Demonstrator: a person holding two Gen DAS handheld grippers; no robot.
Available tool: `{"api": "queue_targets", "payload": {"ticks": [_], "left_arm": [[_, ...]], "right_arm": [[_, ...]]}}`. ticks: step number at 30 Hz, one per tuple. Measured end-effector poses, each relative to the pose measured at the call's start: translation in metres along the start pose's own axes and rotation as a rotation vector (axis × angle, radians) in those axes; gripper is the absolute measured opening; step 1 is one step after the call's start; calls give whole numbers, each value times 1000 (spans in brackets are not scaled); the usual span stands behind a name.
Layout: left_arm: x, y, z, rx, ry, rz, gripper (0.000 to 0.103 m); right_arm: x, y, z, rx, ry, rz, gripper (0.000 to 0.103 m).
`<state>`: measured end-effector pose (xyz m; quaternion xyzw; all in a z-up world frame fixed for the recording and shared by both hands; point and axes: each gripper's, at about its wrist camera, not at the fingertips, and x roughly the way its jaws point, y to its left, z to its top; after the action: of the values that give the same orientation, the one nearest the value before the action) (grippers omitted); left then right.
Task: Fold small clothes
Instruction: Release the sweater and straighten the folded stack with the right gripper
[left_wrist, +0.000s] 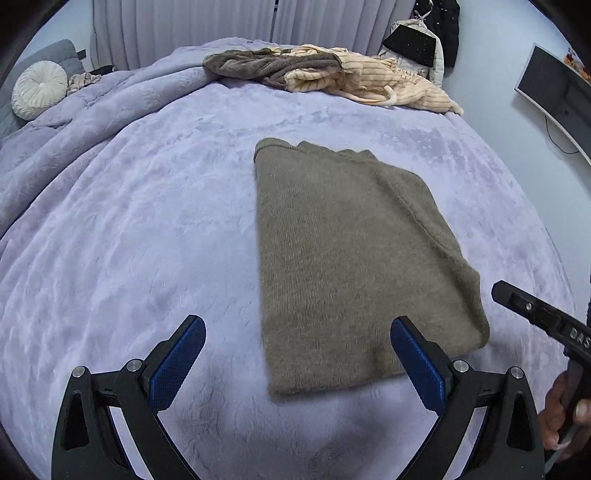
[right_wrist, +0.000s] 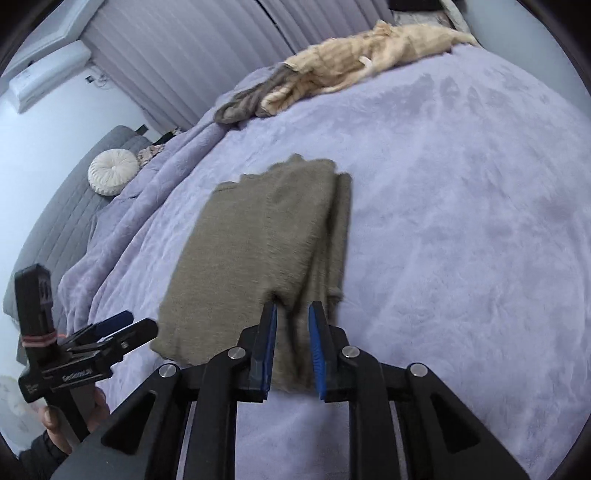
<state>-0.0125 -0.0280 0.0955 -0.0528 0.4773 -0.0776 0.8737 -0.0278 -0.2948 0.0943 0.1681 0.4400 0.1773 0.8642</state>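
A folded olive-brown knit garment lies flat on the lilac bed cover. My left gripper is wide open and empty, just above the garment's near edge. In the right wrist view the garment lies ahead. My right gripper has its jaws partly closed around a pinch of the garment's near right edge, with a gap still showing between the blue pads. The left gripper shows at the lower left of that view.
A pile of cream striped and grey clothes lies at the bed's far edge. A round white cushion sits on a grey sofa at far left. A monitor stands at right. Curtains hang behind the bed.
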Motion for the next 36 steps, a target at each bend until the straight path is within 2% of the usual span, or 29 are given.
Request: {"api": "queue_targets", "payload": {"ticks": [4, 6, 7, 8, 11, 14, 17, 19, 21, 24, 26, 28, 29, 31, 32, 33, 36], "left_arm": [[27, 13, 13, -74, 49, 23, 101], [42, 22, 10, -113, 93, 8, 101], [48, 27, 8, -131, 110, -3, 101], [52, 31, 6, -143, 120, -23, 101], [61, 35, 2, -156, 151, -61, 102], [61, 39, 1, -156, 165, -93, 103], [30, 46, -8, -127, 108, -95, 103], [16, 50, -24, -90, 94, -101, 103], [11, 47, -43, -38, 96, -74, 103], [16, 34, -58, 40, 86, 7, 103], [22, 29, -54, 39, 80, 23, 103], [33, 28, -47, 39, 72, 76, 103], [36, 30, -45, 36, 66, 108, 103], [39, 42, -43, -14, 70, 85, 103], [38, 49, -44, -47, 69, 77, 103], [39, 54, -47, -70, 72, 76, 103], [48, 69, -55, -115, 112, 53, 103]], "right_arm": [[15, 34, 9, -65, 3, 110, 21], [36, 28, 8, -11, 69, 184, 27], [49, 20, 10, 26, 98, 153, 27], [58, 5, 10, 67, 110, 82, 27], [69, -34, 5, 203, 124, 175, 12], [67, -31, 4, 165, 127, 163, 9], [47, -12, 2, 84, 116, 81, 18], [34, 4, -1, 5, 92, 34, 35], [23, 19, -8, -69, 54, -16, 69], [18, 32, -14, -151, 8, -157, 72], [20, 30, -17, -131, 11, -167, 72], [26, 28, -17, -117, 39, -154, 72], [29, 29, -17, -118, 35, -152, 69], [32, 26, -18, -113, 49, -131, 44], [39, 22, -16, -103, 85, -122, 10], [43, 18, -17, -90, 100, -125, 7], [44, 2, -17, -32, 108, -96, 6]]}}
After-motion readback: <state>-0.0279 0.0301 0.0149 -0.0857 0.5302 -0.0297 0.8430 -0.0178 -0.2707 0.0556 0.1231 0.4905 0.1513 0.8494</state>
